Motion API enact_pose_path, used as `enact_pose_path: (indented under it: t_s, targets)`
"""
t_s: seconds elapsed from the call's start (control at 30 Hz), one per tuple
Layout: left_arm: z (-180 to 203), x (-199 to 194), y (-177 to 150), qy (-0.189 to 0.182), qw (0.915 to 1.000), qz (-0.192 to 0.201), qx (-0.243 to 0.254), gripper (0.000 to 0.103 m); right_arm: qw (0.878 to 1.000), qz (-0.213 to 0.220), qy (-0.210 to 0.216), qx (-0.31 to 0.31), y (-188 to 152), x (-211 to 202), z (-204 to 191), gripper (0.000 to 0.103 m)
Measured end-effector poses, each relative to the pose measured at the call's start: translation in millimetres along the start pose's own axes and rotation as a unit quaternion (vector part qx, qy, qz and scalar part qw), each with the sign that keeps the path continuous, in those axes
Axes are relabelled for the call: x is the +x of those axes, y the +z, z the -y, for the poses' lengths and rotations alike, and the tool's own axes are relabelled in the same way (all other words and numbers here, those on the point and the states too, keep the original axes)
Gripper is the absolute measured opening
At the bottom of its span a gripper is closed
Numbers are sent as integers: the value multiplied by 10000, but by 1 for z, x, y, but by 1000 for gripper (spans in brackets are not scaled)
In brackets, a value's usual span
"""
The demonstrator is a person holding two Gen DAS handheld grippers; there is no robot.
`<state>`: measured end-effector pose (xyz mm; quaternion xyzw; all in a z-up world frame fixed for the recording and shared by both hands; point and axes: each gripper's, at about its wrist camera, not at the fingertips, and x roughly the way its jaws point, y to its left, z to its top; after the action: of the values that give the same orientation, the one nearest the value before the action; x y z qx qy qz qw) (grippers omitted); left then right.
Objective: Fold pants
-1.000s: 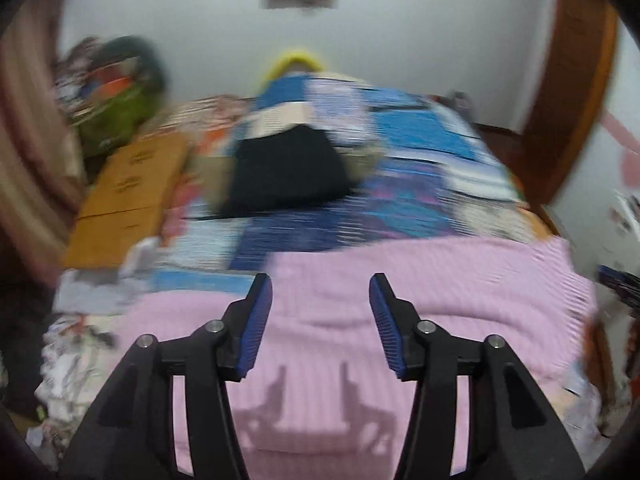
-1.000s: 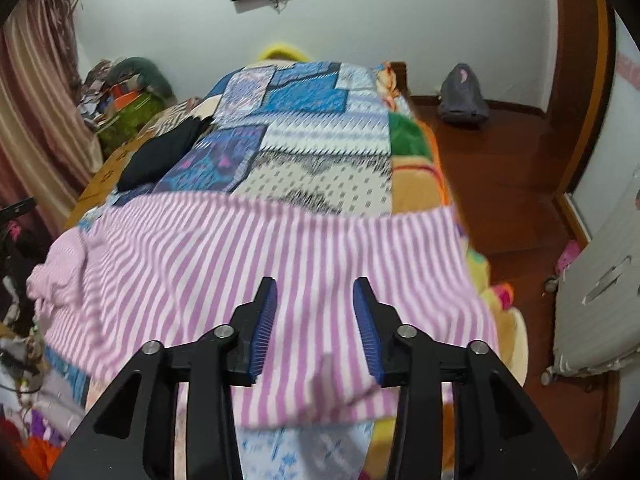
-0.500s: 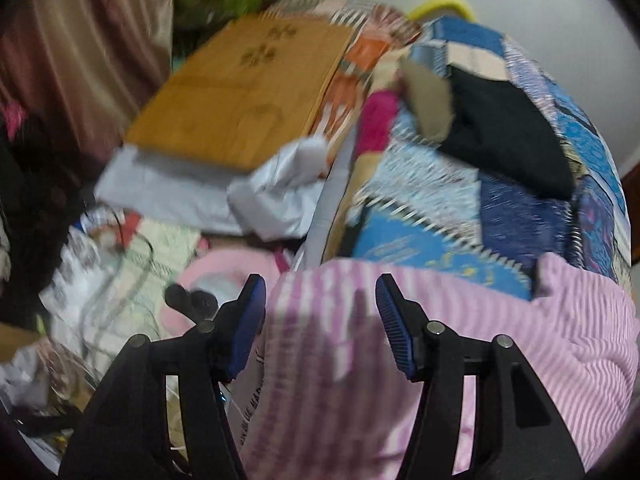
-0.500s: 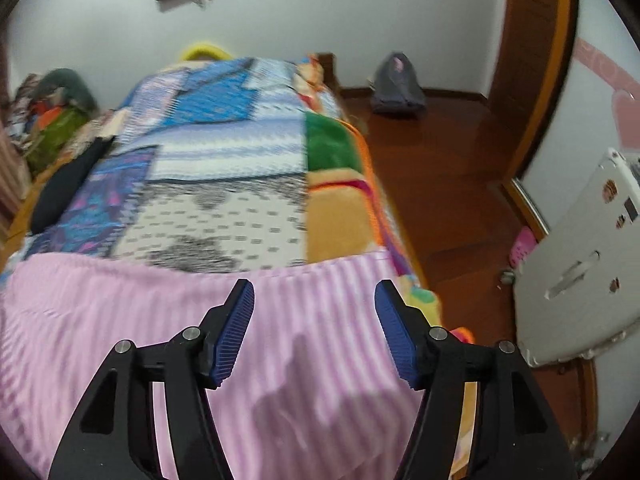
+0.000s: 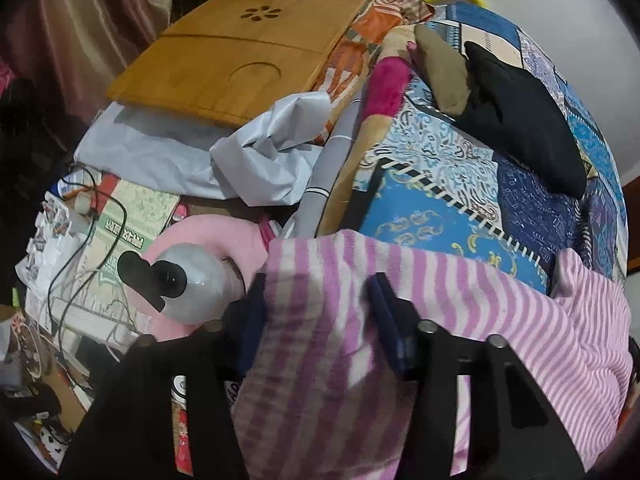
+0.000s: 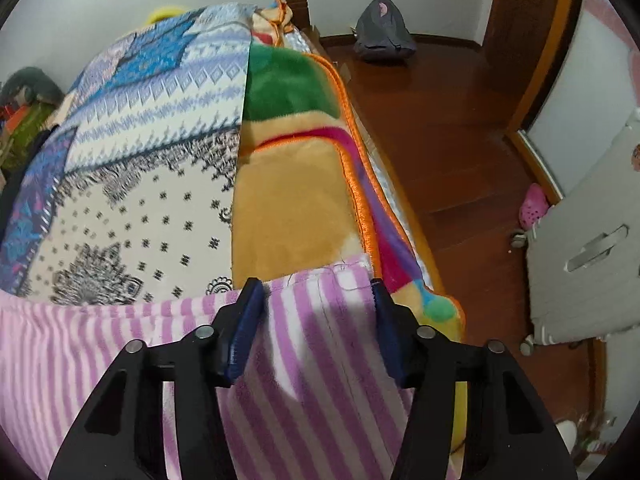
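The pink-and-white striped pants [image 5: 500, 320] lie across the near end of a bed with a patchwork quilt [image 5: 440, 208]. My left gripper [image 5: 316, 284] points steeply down over their left end, at the bed's edge. Its jaws are closing, and a bunched corner of the fabric sits between the blue pads without being pinched. In the right wrist view the pants [image 6: 80, 340] run off to the left. My right gripper [image 6: 316, 286] straddles their right corner. Its jaws are also closing, with the striped fabric lying flat between them.
Left of the bed lie a wooden lap tray [image 5: 248, 48], grey cloth [image 5: 256, 160], a silver bottle [image 5: 188, 288] and cables among clutter. A black garment [image 5: 520, 120] rests on the quilt. Right of the bed are a fleece blanket edge [image 6: 288, 200], wooden floor [image 6: 460, 140], a grey bag [image 6: 382, 36] and a white panel [image 6: 580, 260].
Both grippers have come down onto the pants. The left one swung over to their left end, the right one to their right corner. Fabric now lies between both pairs of fingers.
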<state>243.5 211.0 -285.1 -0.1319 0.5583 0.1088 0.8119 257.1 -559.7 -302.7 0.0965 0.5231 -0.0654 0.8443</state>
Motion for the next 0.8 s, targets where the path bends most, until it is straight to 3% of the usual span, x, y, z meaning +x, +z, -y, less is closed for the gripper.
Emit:
enact_pose_path:
  t_s: [0.1,0.17,0.23,0.4,0.57,0.63,0.8]
  targets:
    - [10,-5,0,190,9996,114,158,32,9999,114,-92,-87,-6,-7,-1,27]
    - [21,-11,0,707,9957,390,456,29,9997,179,-52,-159,-8,-12,0,17]
    - [30,-20,2,1076,9899,654,647,25,9993,245,-68,-265,-11,-18,-2,13]
    - [37,-49,20,1474,9787,1202,769,24,9954,836,-162,-445,1,-49,-14,12]
    - [29,-56,46,1534,9772,1314,650,24,9927,1066,-363,-429,29,-56,-16,12]
    - [27,-46,53,1483,9803,1182,543,24,9925,1039,-487,-418,36,-48,-18,12]
    - [22,-22,55,1266,9880,789,396,32,9961,448,-635,-410,41,-14,-27,15]
